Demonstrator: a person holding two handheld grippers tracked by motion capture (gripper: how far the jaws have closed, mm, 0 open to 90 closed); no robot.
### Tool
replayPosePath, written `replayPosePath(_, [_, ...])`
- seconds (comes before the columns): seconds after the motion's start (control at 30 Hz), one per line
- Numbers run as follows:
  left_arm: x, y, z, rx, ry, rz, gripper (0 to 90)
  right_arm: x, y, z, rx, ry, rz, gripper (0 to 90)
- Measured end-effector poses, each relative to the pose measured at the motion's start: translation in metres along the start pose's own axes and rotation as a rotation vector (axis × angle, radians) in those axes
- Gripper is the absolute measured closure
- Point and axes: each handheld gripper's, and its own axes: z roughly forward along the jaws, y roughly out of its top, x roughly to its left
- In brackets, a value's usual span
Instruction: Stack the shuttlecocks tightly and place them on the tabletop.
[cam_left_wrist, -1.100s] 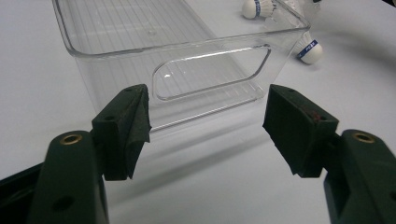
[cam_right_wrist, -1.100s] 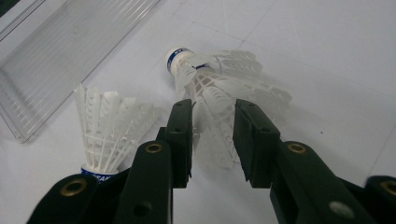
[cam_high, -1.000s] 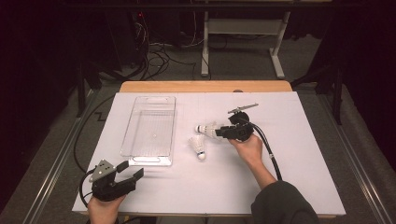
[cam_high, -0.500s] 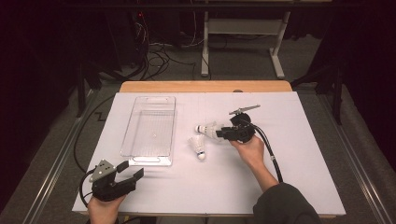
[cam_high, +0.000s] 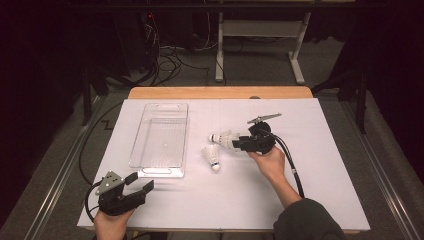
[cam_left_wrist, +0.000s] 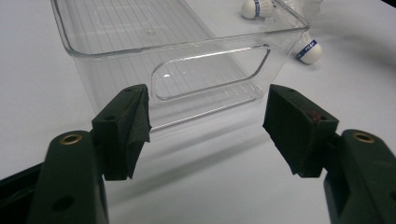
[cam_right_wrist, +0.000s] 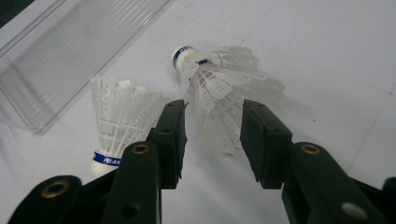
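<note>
Two white plastic shuttlecocks lie on the white table right of a clear plastic bin. My right gripper comes in from the right, its jaws narrowed onto the skirt of the farther shuttlecock. In the right gripper view both pads touch that shuttlecock, whose cork points away, and the right gripper is shut on it while it rests on the table. The second shuttlecock lies free just beside it. My left gripper hovers open at the front left, facing the bin's near end wall.
The bin is empty and stands lengthwise at centre left. Both shuttlecocks show past its far corner. White table covering stretches bare to the right and front. The right gripper's cable trails along the person's forearm.
Hardly anything differs: the right gripper stays at the farther shuttlecock's skirt and the left gripper keeps still at the front left.
</note>
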Motion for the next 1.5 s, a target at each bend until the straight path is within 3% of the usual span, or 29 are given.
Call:
replayPosePath(0.67, [0.000, 0.000, 0.000, 0.001, 0.001, -0.001, 32.2, 0.007, -0.012, -0.020, -0.056, 0.005, -0.033, 57.7])
replayPosePath(1.5, [0.000, 0.000, 0.000, -0.001, -0.002, -0.002, 32.2, 0.026, -0.007, -0.018, -0.080, 0.049, -0.090, 55.0])
